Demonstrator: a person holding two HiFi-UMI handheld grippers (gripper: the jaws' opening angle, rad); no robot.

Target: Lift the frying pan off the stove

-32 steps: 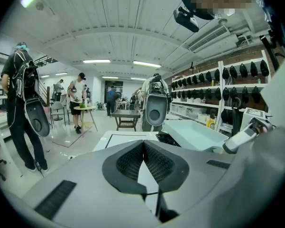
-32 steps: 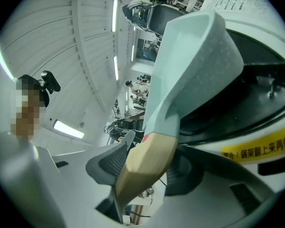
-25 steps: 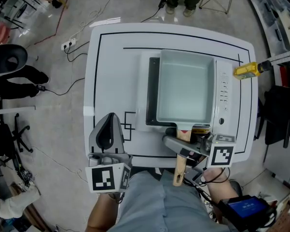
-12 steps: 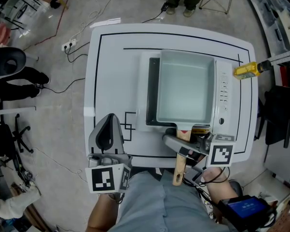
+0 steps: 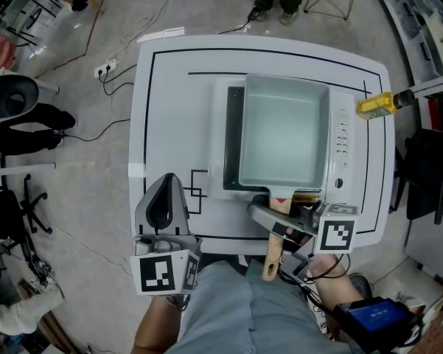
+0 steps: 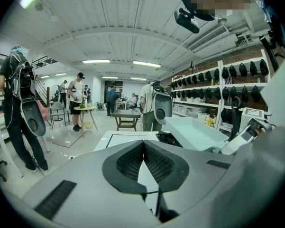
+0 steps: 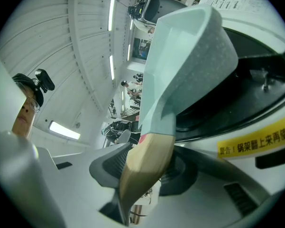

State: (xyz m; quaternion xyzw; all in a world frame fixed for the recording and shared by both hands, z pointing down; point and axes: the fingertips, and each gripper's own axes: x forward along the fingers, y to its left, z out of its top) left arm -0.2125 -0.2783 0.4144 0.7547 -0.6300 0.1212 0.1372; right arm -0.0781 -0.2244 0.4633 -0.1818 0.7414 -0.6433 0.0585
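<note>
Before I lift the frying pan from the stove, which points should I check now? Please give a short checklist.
1. Handle between the right gripper jaws: ok.
2. Grip firm: not ok; the jaws are closing, not yet clamped.
3. Frying pan empty: ok, nothing shows inside.
4. Pan resting on the stove: ok, not yet lifted.
5. Left gripper out of the way: ok; shut, empty, apart from the pan.

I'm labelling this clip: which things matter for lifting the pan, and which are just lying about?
In the job: frying pan, its wooden handle, stove, right gripper with jaws closing round the handle.
Lying about: shut left gripper; yellow object beside the stove; power strip.
</note>
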